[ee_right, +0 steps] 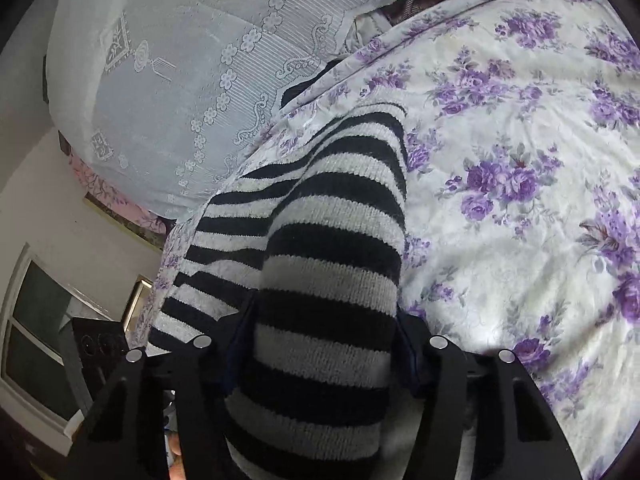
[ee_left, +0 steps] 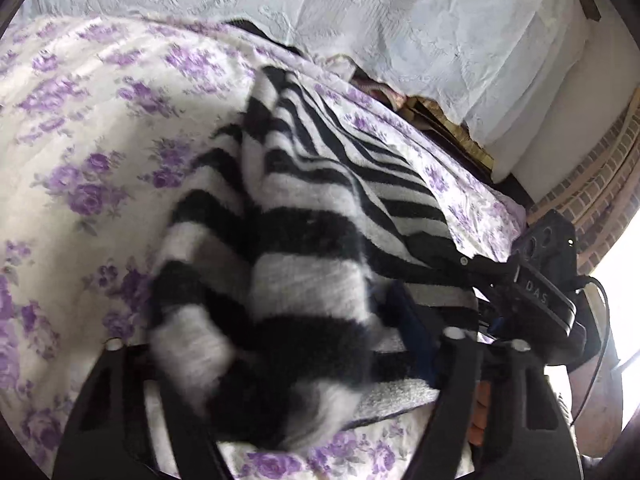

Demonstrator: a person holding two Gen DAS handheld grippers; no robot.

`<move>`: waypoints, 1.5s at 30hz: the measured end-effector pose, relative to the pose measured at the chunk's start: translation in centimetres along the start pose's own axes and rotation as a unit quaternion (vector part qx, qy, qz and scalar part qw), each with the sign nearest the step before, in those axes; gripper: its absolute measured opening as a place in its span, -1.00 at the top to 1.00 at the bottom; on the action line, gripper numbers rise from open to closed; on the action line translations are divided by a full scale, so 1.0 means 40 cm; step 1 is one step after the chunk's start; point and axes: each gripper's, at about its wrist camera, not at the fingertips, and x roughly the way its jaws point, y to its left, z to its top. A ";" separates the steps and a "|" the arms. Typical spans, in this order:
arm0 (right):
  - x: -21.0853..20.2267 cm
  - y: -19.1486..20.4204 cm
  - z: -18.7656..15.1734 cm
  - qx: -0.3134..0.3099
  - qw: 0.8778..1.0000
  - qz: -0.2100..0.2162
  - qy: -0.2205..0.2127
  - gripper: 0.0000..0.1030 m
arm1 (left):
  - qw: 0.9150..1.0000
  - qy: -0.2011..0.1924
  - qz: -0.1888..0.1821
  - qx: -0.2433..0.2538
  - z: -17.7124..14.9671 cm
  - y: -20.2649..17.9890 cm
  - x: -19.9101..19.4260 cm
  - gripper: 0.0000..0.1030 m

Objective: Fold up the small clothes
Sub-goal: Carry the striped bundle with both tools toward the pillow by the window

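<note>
Home bedrm — bed w/ floral sheet (ee_right: 520, 208), lace-covered pillow (ee_right: 192, 80), window (ee_right: 36, 320).

A purple-flowered bed (ee_right: 520, 140) carries 1 black-and-white striped knit garment (ee_right: 332, 240).

Lighting, as I read it: soft daylight, even on the floral bedsheet (ee_right: 520, 160). Left wrist view: blown-out window glare at right edge; striped sweater (ee_left: 280, 280) motion-blurred. Right wrist view sharp. Both: fisheye bending, dark vignetted corners.
</note>
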 end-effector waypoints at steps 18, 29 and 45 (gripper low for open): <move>-0.332 0.020 -0.039 -0.065 0.992 -0.063 -0.083 0.00 | 0.992 0.006 0.009 0.128 -0.054 -0.301 -0.054 0.09; -0.737 -0.097 -0.067 -0.042 0.977 -0.123 -0.168 0.01 | 0.974 0.028 -0.062 0.218 -0.152 -0.687 -0.014 0.09; -1.208 -0.370 -0.161 0.049 0.929 -0.228 -0.287 0.01 | 0.921 0.096 -0.167 0.339 -0.348 -1.191 0.168 0.09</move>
